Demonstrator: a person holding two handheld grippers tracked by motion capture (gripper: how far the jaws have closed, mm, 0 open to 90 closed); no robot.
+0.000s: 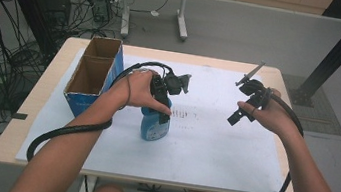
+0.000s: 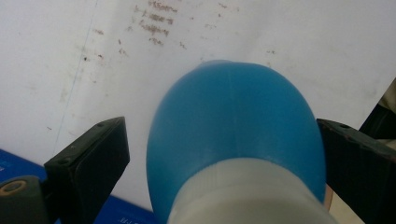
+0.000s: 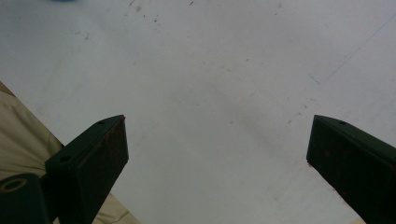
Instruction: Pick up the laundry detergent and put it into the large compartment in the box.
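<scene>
Two containers stand on the bench point(image 1: 43, 123), which is covered by a white sheet point(image 1: 231, 150). Larger of the two is the cardboard box point(image 1: 92, 74) with blue outer walls, set near the bench's left edge; it is split into two open compartments, and what can be seen of both looks empty, though the near walls hide part of their floors. Smaller is the blue bottle point(image 1: 154, 125), upright just right of the box and near the middle of the sheet; its contents cannot be told.

From the left gripper view, the left claw point(image 2: 219, 154) straddles the bottle's rounded blue shoulder point(image 2: 233, 126), jaws spread wide, a clear gap on the left side and the right jaw very close to or brushing the bottle. My reading: the step in hand is the grasp of the bottle, not yet closed. Next it calls for squeezing the jaws evenly onto the body below the shoulder, since the curved plastic could slip upward.

The right claw point(image 1: 240, 115) hovers well apart over bare sheet, jaws wide and holding nothing.
</scene>
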